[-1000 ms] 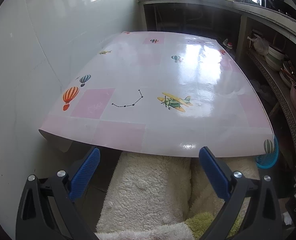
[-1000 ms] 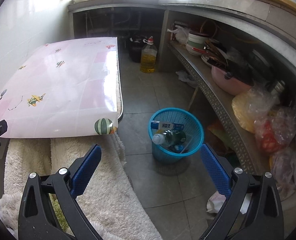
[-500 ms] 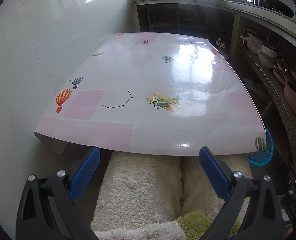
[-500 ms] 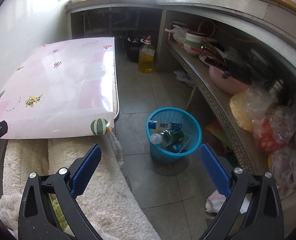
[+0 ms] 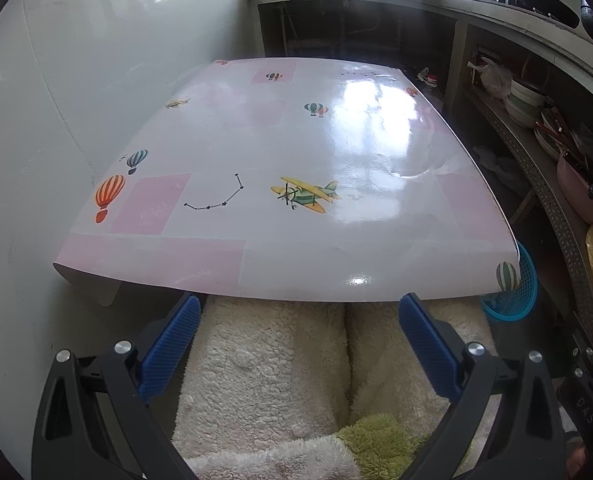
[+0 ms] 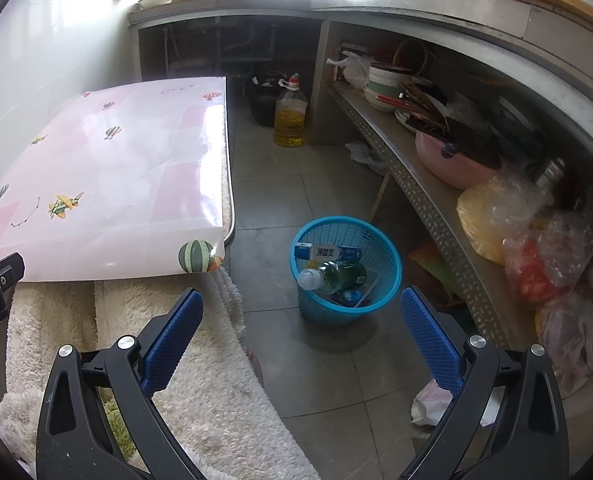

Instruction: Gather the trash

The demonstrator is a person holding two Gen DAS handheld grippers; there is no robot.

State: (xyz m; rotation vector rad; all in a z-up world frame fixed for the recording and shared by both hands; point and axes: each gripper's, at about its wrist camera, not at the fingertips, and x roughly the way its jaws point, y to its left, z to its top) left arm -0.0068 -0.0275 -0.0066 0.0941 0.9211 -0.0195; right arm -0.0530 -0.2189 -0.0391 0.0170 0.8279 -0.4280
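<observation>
A blue plastic bin [image 6: 388,276] stands on the tiled floor right of the low table. Inside lie a clear bottle [image 6: 330,277] and a blue-white box [image 6: 328,252]. My right gripper [image 6: 302,316] is open and empty, hovering in front of the bin. My left gripper [image 5: 298,320] is open and empty at the near edge of the table [image 5: 288,184], whose pink patterned cover carries nothing. The bin's edge [image 5: 514,292] shows at the table's right corner in the left wrist view.
A fluffy cream rug [image 6: 200,392] lies under and before the table. A shelf [image 6: 428,184] with bowls, a pink pot and plastic bags runs along the right. An oil jug [image 6: 291,114] stands at the back. Crumpled paper [image 6: 428,404] lies on the floor.
Both grippers have drifted slightly back and left; the table and bin sit a little further left in view. Both stay open and empty.
</observation>
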